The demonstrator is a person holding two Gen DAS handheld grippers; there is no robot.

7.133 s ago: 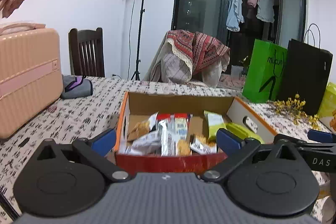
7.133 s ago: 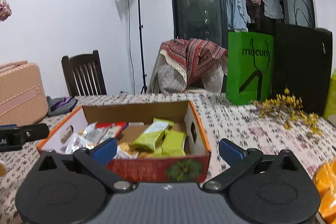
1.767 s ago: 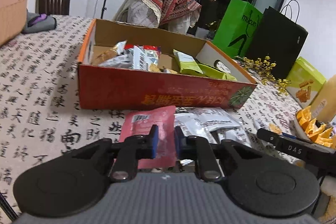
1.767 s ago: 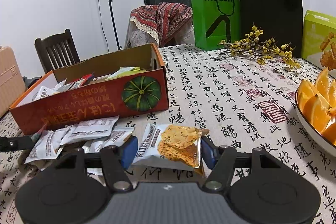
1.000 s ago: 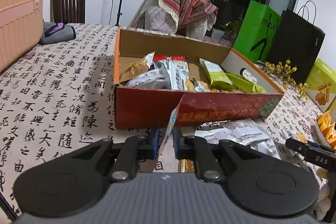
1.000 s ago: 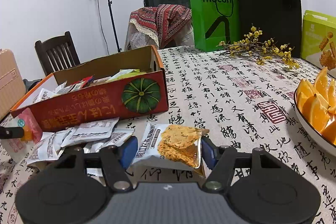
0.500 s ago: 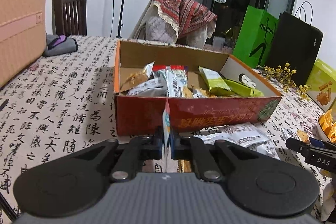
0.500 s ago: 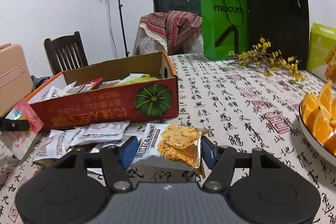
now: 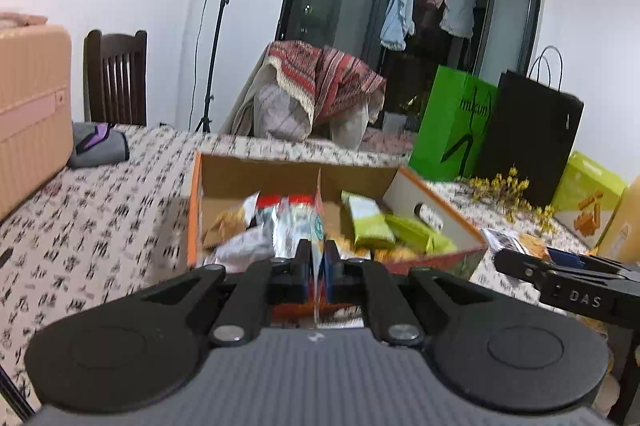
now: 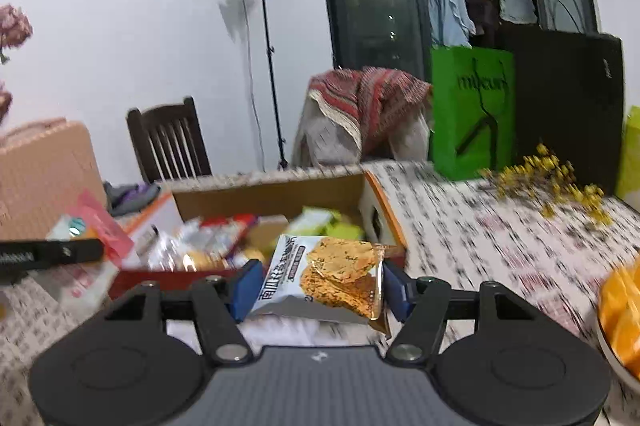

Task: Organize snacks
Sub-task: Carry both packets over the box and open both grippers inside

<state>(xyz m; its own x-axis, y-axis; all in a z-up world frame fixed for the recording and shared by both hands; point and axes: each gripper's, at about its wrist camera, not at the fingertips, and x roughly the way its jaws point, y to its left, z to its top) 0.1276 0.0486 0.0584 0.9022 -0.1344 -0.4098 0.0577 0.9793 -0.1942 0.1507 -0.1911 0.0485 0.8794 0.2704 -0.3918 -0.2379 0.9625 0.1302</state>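
Observation:
An open orange cardboard box (image 9: 294,176) (image 10: 276,196) holds several snack packs on the patterned tablecloth. My left gripper (image 9: 318,268) is shut on a pink snack packet (image 9: 319,222), seen edge-on, held above the box's near wall; the packet also shows in the right wrist view (image 10: 102,222). My right gripper (image 10: 320,288) is shut on a white cracker packet (image 10: 328,272), raised near the box's right front corner. The right gripper shows at the right of the left wrist view (image 9: 568,276).
A pink suitcase (image 9: 28,114) stands on the left. A green bag (image 9: 454,122), a black bag (image 9: 532,142) and yellow flowers (image 9: 508,192) stand behind right. A bowl of orange slices (image 10: 622,314) is at far right. Chairs stand behind the table.
Both grippers have risen from the table with their packets and moved toward the box. The left one now holds the pink packet over the box's front wall.

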